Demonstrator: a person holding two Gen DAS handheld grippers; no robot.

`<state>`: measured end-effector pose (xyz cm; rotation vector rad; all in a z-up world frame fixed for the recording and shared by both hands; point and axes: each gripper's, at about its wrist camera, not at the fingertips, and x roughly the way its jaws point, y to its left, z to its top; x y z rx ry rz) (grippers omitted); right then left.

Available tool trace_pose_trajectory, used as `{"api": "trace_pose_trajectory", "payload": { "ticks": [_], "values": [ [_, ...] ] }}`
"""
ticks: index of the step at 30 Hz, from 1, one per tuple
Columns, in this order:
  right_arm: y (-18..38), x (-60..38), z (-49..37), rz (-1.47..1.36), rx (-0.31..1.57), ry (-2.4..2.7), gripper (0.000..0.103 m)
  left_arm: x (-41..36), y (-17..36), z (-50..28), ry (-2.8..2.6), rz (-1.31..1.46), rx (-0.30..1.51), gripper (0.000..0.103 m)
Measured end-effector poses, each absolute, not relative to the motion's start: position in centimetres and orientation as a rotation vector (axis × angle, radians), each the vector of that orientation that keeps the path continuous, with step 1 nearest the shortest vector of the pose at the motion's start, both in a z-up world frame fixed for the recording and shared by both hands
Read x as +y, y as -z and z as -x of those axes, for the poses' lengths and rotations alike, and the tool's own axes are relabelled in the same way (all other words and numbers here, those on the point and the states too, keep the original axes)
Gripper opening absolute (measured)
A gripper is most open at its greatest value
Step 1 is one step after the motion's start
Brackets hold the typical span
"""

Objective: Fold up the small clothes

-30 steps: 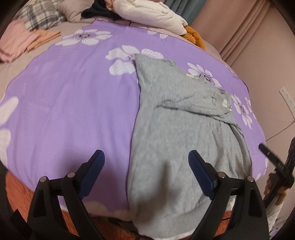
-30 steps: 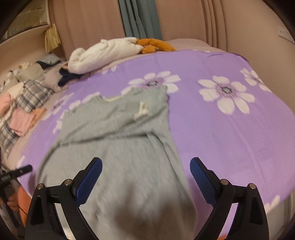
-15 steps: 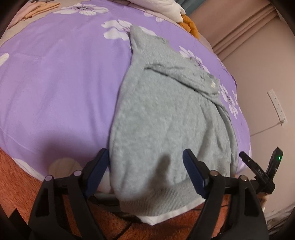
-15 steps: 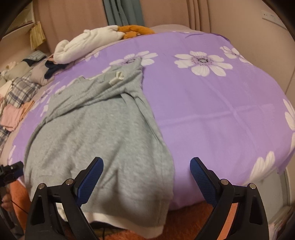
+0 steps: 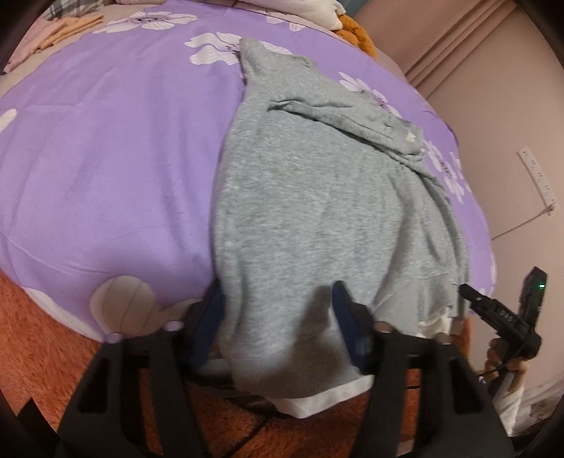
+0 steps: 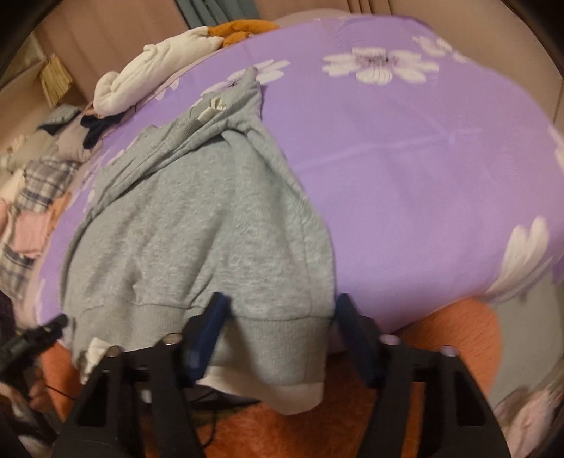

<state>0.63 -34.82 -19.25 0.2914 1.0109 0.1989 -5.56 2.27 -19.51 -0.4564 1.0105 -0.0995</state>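
A grey sweatshirt [image 5: 317,197] lies flat on the purple flowered bedsheet [image 5: 116,169], its ribbed hem and a white under-layer [image 5: 317,398] hanging over the bed's near edge. My left gripper [image 5: 278,317] straddles the hem's left part. Its jaws are closing with the cloth between them, and they stand apart. My right gripper [image 6: 282,324] straddles the hem's right corner [image 6: 292,338] of the same sweatshirt [image 6: 197,229]. Its jaws are also closing with cloth between them and a wide gap left. Each gripper shows at the edge of the other's view: the right gripper [image 5: 504,317], the left gripper [image 6: 31,338].
An orange shaggy rug [image 5: 46,345] covers the floor below the bed edge. A rolled white blanket [image 6: 158,67] and an orange plush [image 6: 243,30] lie at the far end. Plaid and pink clothes [image 6: 31,200] are piled at the far left. A wall with a socket strip [image 5: 535,176] stands at the right.
Both grippers came down and closer to the sweatshirt's hem at the bed's near edge. Their jaws narrowed from wide open to either side of the hem cloth.
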Motion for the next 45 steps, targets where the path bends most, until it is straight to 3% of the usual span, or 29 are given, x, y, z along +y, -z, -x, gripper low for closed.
{"api": "trace_pose_trajectory", "payload": {
  "ticks": [2,3,4,6,16,25,30,33,35,36,37,38,39,45],
  "values": [
    [19.1,-34.7,-0.5,-0.290,1.003,-0.200,0.047,2.1,19.4,5.6,0.049,0.400,1.016,0.018],
    [18.9,-34.5,-0.5,-0.283,0.999,-0.206,0.039,2.1,19.2,5.6,0.052,0.388,1.013,0.010],
    [18.6,-34.3,-0.4,-0.275,0.995,-0.215,0.033,2.1,19.1,5.5,0.068,0.397,1.013,0.008],
    [17.7,-33.7,-0.3,-0.248,0.984,-0.242,0.023,2.3,18.4,5.4,0.076,0.414,1.001,0.007],
    [12.2,-34.4,-4.9,-0.405,0.843,-0.336,0.021,2.9,13.3,-0.1,0.116,0.409,0.832,0.008],
    [15.9,-34.1,-11.6,-0.464,0.930,-0.242,0.021,4.8,17.6,-8.1,0.063,0.447,0.953,0.011],
    [17.0,-33.6,-12.3,-0.435,0.954,-0.180,0.021,3.5,17.6,-7.8,0.037,0.348,0.931,0.012],
    [16.3,-34.0,-11.7,-0.442,0.945,-0.193,0.022,3.2,17.0,-7.4,0.044,0.305,0.934,0.020],
    [15.5,-34.2,-11.1,-0.434,0.939,-0.204,0.028,3.4,16.0,-6.6,0.069,0.330,0.929,0.043],
    [15.2,-34.3,-10.8,-0.424,0.932,-0.204,0.040,3.6,15.4,-6.0,0.087,0.349,0.917,0.051],
    [14.6,-34.4,-10.2,-0.404,0.919,-0.194,0.048,3.6,15.0,-5.7,0.095,0.358,0.909,0.066],
    [14.3,-34.5,-10.1,-0.390,0.905,-0.181,0.064,3.8,14.3,-4.8,0.110,0.372,0.891,0.074],
    [13.7,-34.8,-9.3,-0.373,0.876,-0.162,0.072,3.8,13.9,-4.2,0.126,0.379,0.877,0.076],
    [14.1,-35.3,-6.5,-0.379,0.884,-0.208,0.073,2.7,14.7,-2.3,0.199,0.415,0.922,0.083]
  ]
}}
